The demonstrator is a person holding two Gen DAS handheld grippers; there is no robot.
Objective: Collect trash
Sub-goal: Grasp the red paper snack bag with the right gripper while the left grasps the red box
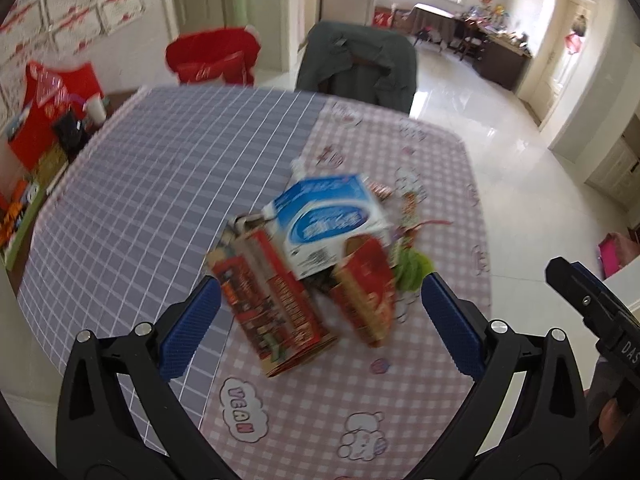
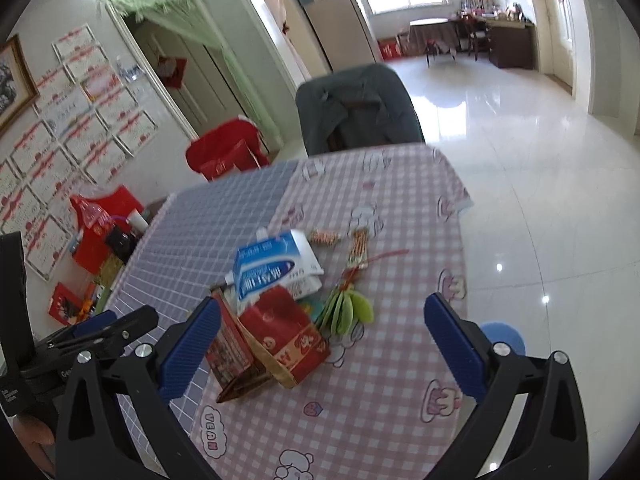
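A pile of trash lies on the checked tablecloth [image 1: 160, 184] [image 2: 400, 380]: a blue-and-white carton [image 1: 332, 220] [image 2: 264, 272], a flattened red printed box [image 1: 272, 308] [image 2: 230, 356], a red carton [image 1: 366, 288] [image 2: 286, 332], green leafy scraps [image 1: 412, 268] [image 2: 344, 308] and small wrappers [image 2: 358, 246]. My left gripper [image 1: 320, 316] hovers open just in front of the pile, its blue pads either side of the red boxes. My right gripper [image 2: 322, 332] is open too, above the table beside the pile. Neither holds anything.
A chair draped with a dark jacket [image 1: 356, 64] [image 2: 360, 108] stands at the table's far side. Red bags [image 1: 212, 56] [image 2: 228, 152] sit by the wall. Red boxes and a white cup [image 1: 96, 110] crowd the left table edge. Glossy floor [image 2: 520, 160] lies right.
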